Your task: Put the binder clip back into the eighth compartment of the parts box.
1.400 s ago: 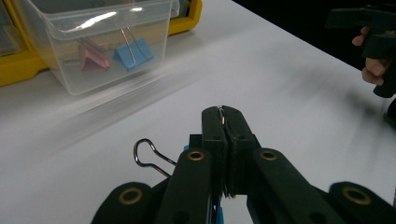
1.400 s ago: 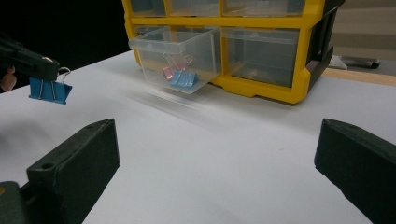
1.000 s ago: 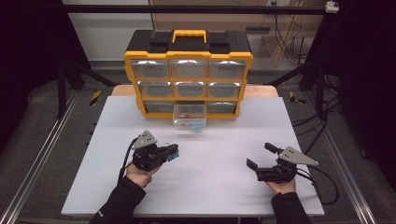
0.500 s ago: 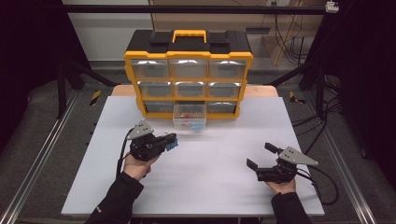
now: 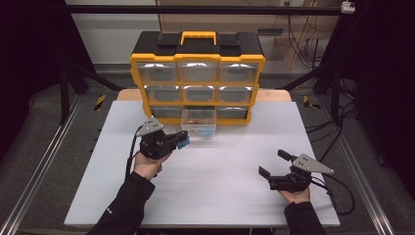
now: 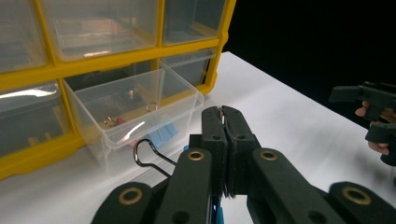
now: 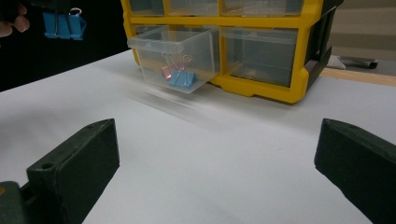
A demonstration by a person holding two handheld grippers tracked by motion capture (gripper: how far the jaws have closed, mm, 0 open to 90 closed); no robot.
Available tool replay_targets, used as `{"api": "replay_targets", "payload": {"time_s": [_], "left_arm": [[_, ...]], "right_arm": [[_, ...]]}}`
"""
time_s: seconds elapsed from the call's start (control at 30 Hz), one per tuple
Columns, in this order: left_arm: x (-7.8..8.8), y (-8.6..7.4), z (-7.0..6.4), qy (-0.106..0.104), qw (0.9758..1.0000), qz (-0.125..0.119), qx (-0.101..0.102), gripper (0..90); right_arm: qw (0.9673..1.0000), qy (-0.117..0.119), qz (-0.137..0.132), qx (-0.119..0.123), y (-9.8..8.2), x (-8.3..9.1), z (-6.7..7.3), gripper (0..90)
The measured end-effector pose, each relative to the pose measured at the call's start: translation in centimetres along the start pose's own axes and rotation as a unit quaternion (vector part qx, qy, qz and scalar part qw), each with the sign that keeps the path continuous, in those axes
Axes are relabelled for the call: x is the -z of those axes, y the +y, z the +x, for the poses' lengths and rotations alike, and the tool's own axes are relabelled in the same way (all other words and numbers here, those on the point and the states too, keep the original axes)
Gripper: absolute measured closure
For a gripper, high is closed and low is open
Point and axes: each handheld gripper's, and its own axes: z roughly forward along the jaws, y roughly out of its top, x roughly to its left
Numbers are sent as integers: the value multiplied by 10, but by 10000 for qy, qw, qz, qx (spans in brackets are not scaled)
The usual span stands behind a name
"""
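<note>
Left gripper (image 5: 178,141) comes first: its jaws are pressed together on a blue binder clip (image 5: 183,141), and against the frame a second back it has travelled up the table and risen, from the open white surface to a spot just in front of the pulled-out drawer. Going from big to small, the white table (image 5: 215,196) carries a yellow organiser (image 5: 197,58) with a black top and three rows of clear drawers, standing at the far edge exactly as before. Its bottom-middle drawer (image 5: 198,121) is drawn out towards the person, unchanged, and in the left gripper view that drawer (image 6: 135,112) holds a pink clip, a blue clip and wire loops. Right gripper (image 5: 276,169) rests near the table's right front corner with its jaws wide apart and nothing between them, in the same place as earlier. Smallest is the held clip: in the right gripper view the binder clip (image 7: 64,24) hangs below the left gripper's jaws with its blue body downward and a silver loop showing at its top, its long axis running level across the jaws. In the left gripper view one wire handle (image 6: 148,156) sticks out sideways to the left of the closed jaws, pointing towards the drawer front, close to it but apart.
</note>
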Motion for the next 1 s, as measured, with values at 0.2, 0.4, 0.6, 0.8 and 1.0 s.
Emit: {"api": "replay_targets", "payload": {"time_s": [0.2, 0.4, 0.6, 0.8, 1.0], "left_arm": [[-1, 12, 3, 52, 10000, -78, -3, 876], [-7, 23, 6, 119, 9999, -103, -59, 876], [-16, 32, 7, 178, 9997, -86, -120, 876], [-25, 41, 7, 261, 9994, -51, -218, 876], [-32, 47, 10, 317, 9990, -23, -313, 876]], "right_arm": [[10000, 22, 4, -1, 0, 0, 0, 5], [10000, -16, 9, -78, 0, 0, 1, 5], [10000, 20, 7, 9, 0, 0, 0, 5], [10000, 6, -17, 80, 0, 0, -1, 5], [10000, 1, 0, -12, 0, 0, 0, 5]]}}
